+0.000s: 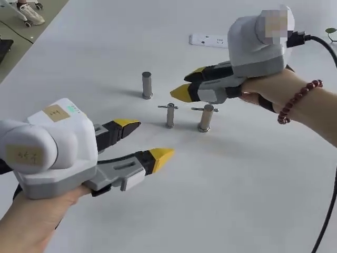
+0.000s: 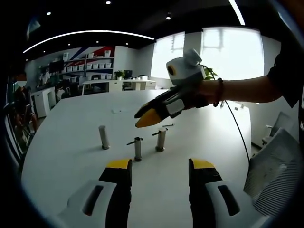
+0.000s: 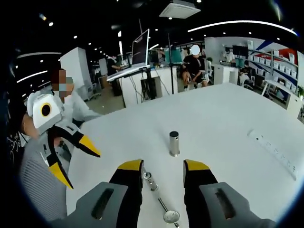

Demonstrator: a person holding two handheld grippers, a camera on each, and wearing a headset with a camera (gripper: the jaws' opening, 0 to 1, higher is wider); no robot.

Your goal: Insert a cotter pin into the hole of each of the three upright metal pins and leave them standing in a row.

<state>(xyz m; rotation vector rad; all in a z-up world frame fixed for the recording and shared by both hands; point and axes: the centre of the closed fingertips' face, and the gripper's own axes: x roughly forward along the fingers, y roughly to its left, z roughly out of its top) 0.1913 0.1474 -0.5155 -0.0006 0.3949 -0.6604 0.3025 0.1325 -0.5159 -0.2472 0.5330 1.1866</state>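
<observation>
Three upright metal pins stand on the white table. The far left pin is bare. The middle pin and the right pin each carry a cotter pin through the top. My right gripper hovers open just above and behind the two pinned ones, holding nothing. My left gripper is open and empty, in front of the row and left of it.
A white power strip lies at the table's far side. A black cable trails down the right edge. Desks, shelves and seated people stand well beyond the table.
</observation>
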